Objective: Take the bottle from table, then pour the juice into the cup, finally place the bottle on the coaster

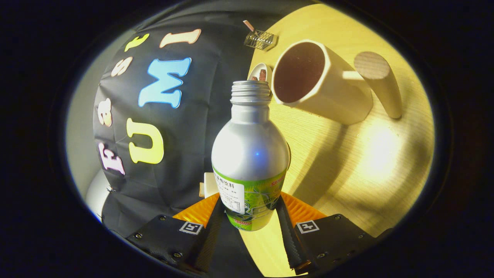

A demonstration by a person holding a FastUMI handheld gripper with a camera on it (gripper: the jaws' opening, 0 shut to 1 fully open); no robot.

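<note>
To your left the booth wall (162, 116) hangs dark, and the table (347, 170) edge runs along its foot, curving from beside the fingers up toward the far corner. You have no room to move on that side past the edge.

Your gripper (251, 220) has its fingers closed on the bottle (249, 154), one finger (210, 231) pressing the labelled lower body from the left and the other from the right. The bottle's base sits between them, and its bare metal shoulder and uncapped threaded neck point away from you, tipped toward the cup (320, 83). The bottle looks lifted off the table, though its body hides what lies right under it. A small pale block (209, 184) peeks out at the bottle's left side; you cannot tell what it is.

Just beyond the bottle's mouth, a small round dish (259, 72) is half hidden by the neck. Farther back, near the far table edge, stands a clear, boxy thing (261, 39) too small to make out.

Right of the mouth, and very near it, is the cup, its opening showing dark inside; whether that is liquid or shadow is unclear. Its thick handle (380, 83) juts to the right. Nearer than the cup, the table is open, brightly lit wood out to its right edge.
</note>
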